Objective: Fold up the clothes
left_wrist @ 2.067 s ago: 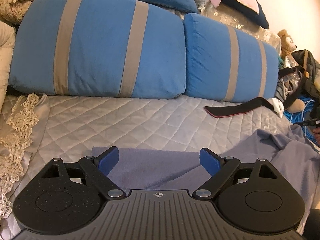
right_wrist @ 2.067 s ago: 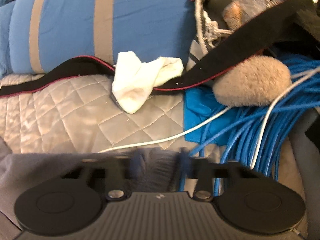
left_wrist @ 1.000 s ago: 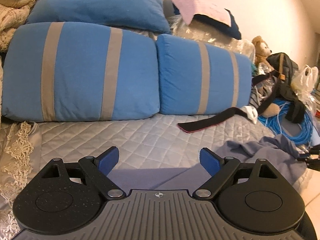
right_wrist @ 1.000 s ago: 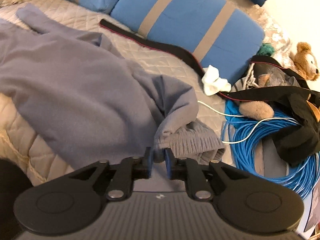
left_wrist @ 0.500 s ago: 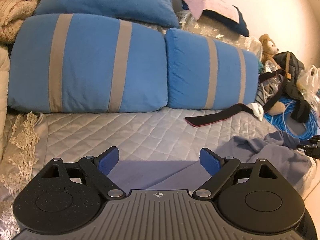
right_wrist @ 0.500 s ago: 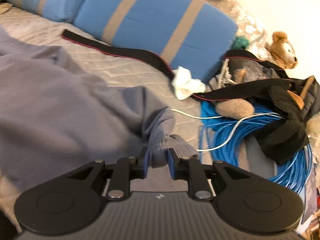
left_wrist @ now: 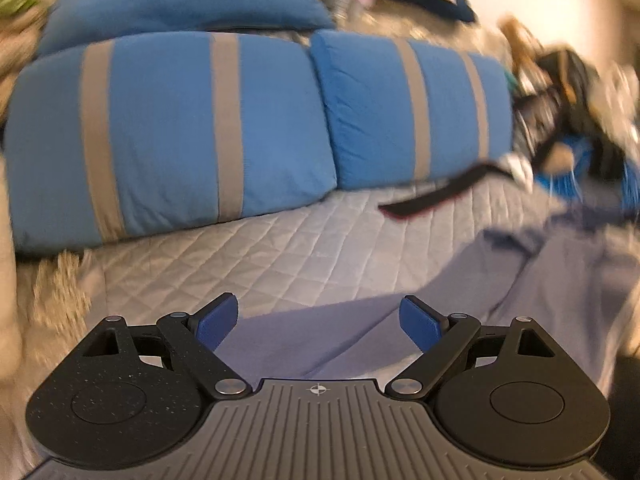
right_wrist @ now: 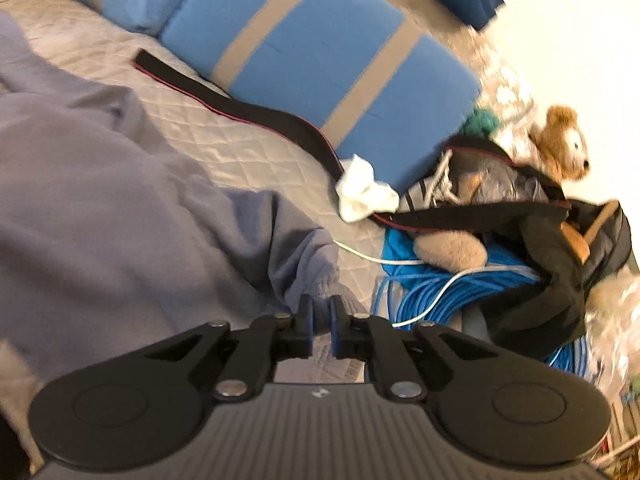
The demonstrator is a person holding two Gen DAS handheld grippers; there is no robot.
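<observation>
Gripping a bunched cuff of the grey-blue garment (right_wrist: 104, 216), the right tool (right_wrist: 321, 322) has its fingers drawn narrow on the fabric, right at the bed's edge. Past that edge sits a coil of blue cable (right_wrist: 460, 292) with a white cord (right_wrist: 360, 254) running across it, a black bag (right_wrist: 560, 240) and a teddy bear (right_wrist: 564, 148); that side is crowded.

Left tool (left_wrist: 318, 322): fingers spread wide, nothing between them, hovering over a flat flap of the same garment (left_wrist: 560, 280). Whether it touches the cloth cannot be told.

Garment lies spread across the quilted grey bedcover (left_wrist: 248, 256), mostly toward the right side, rumpled with soft folds near the gripped cuff, smoother toward the left tool. Ribbed cuff bunched at the right tool's tips.

Open room: bare quilt between garment and the blue striped pillows (left_wrist: 168, 136) along the far side. A black strap (right_wrist: 240, 104) lies on the quilt just before the pillows, with a white sock (right_wrist: 364, 194) at its end. Lace trim (left_wrist: 60, 292) borders the left side. Left view is motion-blurred.
</observation>
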